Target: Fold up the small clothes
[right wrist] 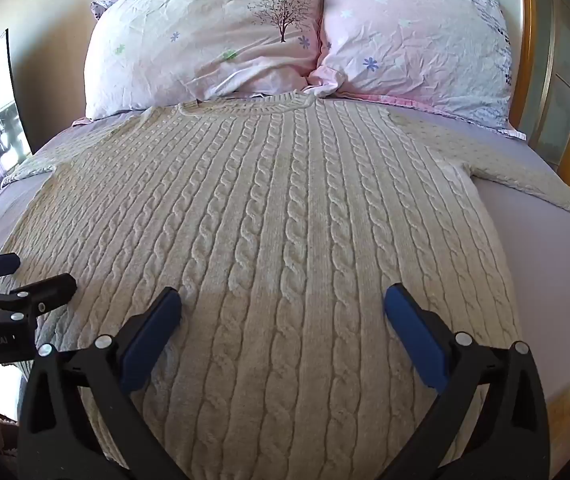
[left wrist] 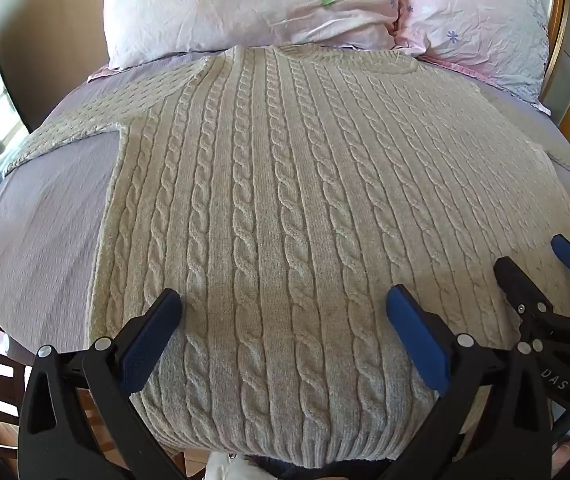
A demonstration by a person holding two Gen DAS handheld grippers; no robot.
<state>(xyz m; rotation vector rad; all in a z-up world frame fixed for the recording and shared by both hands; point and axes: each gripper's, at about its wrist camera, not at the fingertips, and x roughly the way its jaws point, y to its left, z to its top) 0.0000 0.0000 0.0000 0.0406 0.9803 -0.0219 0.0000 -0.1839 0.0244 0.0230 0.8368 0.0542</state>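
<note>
1. our left gripper (left wrist: pixel 283 308) hovers over the lower part of the sweater (left wrist: pixel 285 208), its blue-padded fingers (left wrist: pixel 149 340) spread wide apart and holding nothing.
2. our right gripper (right wrist: pixel 283 308) hovers beside it over the same lower part, fingers (right wrist: pixel 415 340) likewise wide apart and empty.
3. the cream cable-knit sweater lies flat on the bed sheet (left wrist: pixel 45 220), collar toward the pillows (right wrist: pixel 213 36), hem toward us at the bed's near edge.
4. one sleeve (left wrist: pixel 69 128) stretches out to the left, the other sleeve (right wrist: pixel 525 176) to the right.
5. both pink flowered pillows lean against the wooden headboard (right wrist: pixel 529 40), with the collar just touching them.
</note>
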